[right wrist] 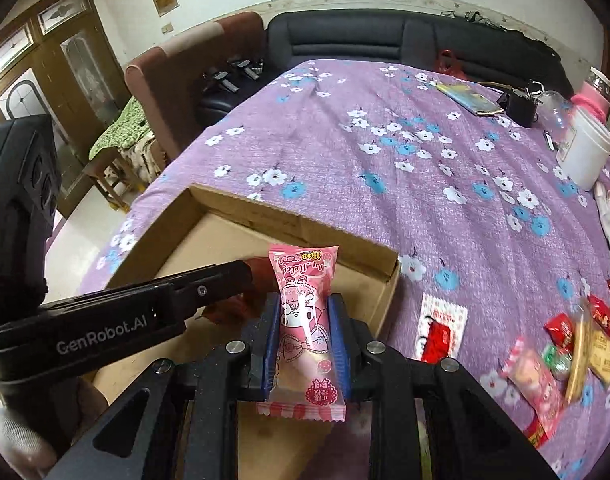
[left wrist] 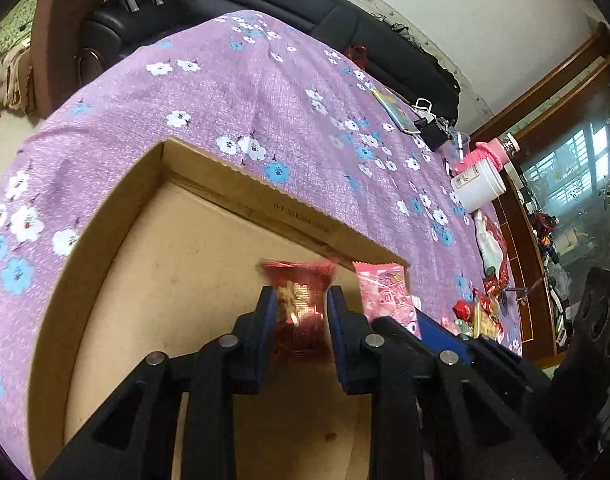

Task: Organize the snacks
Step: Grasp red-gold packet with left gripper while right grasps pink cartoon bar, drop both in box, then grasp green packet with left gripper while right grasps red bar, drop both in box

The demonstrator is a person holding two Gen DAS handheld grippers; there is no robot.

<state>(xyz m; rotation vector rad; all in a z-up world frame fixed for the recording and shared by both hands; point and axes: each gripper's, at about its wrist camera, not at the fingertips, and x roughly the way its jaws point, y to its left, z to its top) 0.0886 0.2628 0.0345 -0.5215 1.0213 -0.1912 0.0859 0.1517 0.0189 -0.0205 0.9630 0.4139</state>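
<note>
Wide bare cloth [right wrist: 385,184] lay open from eleven to one o'clock beyond the cardboard box [right wrist: 305,220]. The left gripper [right wrist: 241,280] barred nine o'clock; loose snacks [right wrist: 565,344] crowded three; a white jar [right wrist: 585,152] stood at two.

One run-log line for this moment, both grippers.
left gripper: shut on red snack packet, over cardboard box | right gripper: shut on pink snack packet, over box | loose snacks: on tablecloth
</note>
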